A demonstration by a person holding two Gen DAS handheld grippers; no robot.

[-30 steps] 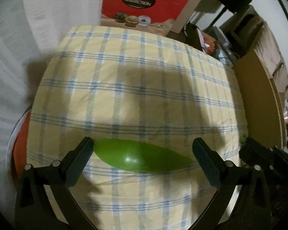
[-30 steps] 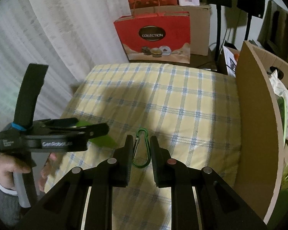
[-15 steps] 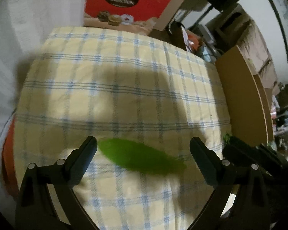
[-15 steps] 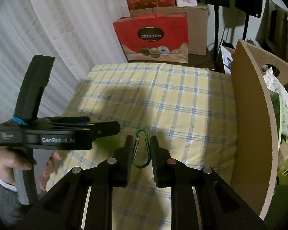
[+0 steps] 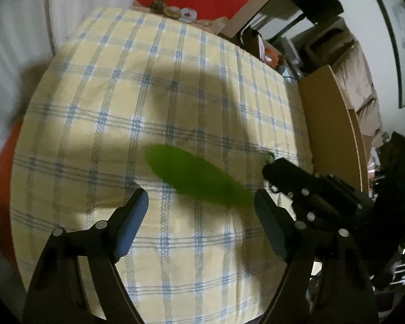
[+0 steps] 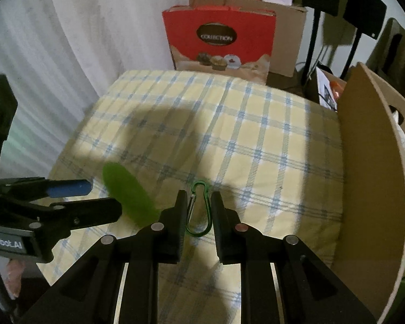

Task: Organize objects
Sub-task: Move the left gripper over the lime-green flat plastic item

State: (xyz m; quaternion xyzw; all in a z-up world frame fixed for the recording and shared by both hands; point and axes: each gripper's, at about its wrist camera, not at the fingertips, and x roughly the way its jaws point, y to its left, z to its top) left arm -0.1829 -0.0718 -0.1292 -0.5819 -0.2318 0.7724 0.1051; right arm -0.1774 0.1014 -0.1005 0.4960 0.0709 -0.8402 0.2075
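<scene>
Your left gripper (image 5: 201, 210) has just been closing its fingers, yet they are still parted, and the blurred green pod-shaped object (image 5: 197, 175) lies just beyond their tips, touched by neither. It rests slantwise on the checked table (image 5: 175, 81), so I'd turn your wrist to meet its narrow width before squeezing. Your right gripper (image 6: 199, 205) has its fingers drawn in as far as they go; the green carabiner (image 6: 198, 208), just right of the green object, shows in the gap, though whether it is pinched I cannot tell.
</scene>
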